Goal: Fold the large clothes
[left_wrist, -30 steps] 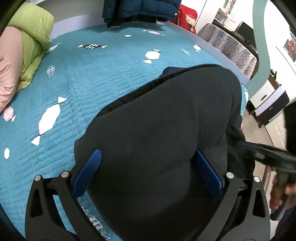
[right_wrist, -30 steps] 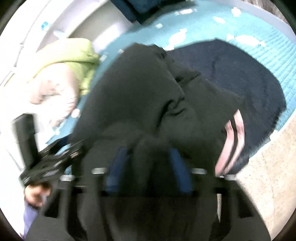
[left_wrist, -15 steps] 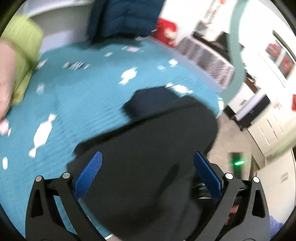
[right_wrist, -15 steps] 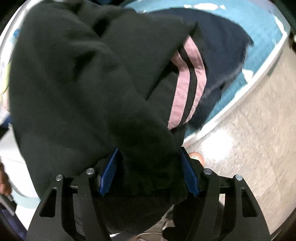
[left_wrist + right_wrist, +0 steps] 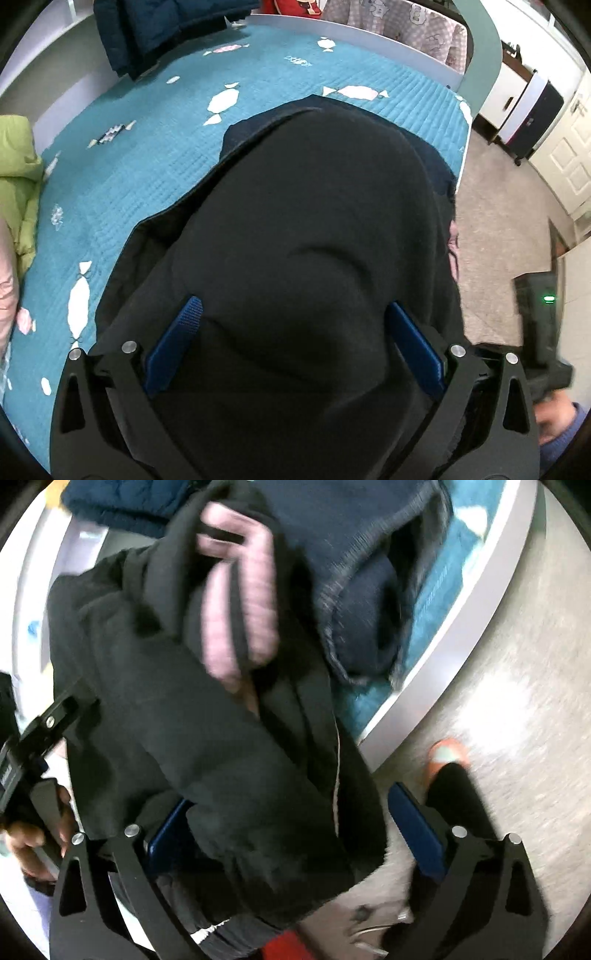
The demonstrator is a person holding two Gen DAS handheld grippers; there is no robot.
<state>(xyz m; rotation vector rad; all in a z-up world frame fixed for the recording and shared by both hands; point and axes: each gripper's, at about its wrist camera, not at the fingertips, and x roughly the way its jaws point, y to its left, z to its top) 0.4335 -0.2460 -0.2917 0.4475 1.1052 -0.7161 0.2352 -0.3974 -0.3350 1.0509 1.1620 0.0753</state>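
A thick black garment [image 5: 314,203] lies bunched at the bed's near right corner, over a navy garment [image 5: 432,158]. My left gripper [image 5: 295,314] stands wide, and its blue pads press into the black bundle that fills the gap. In the right wrist view the same black garment [image 5: 166,701] shows pink stripes [image 5: 236,602] and hangs over the bed edge. My right gripper [image 5: 288,805] has its jaws opening. The cloth still lies between them, but the right pad [image 5: 417,830] stands clear of it.
The teal quilted bed [image 5: 147,166] has a white frame [image 5: 461,646]. A green and pink quilt [image 5: 14,177] lies at its left, and a dark blue jacket [image 5: 147,33] hangs at the far end. A person's foot [image 5: 447,757] stands on the grey floor beside the bed.
The right gripper's jaws have spread and let go of the black garment after dropping toward the bed edge. The left gripper has slid sideways with the bundle still between its pads.
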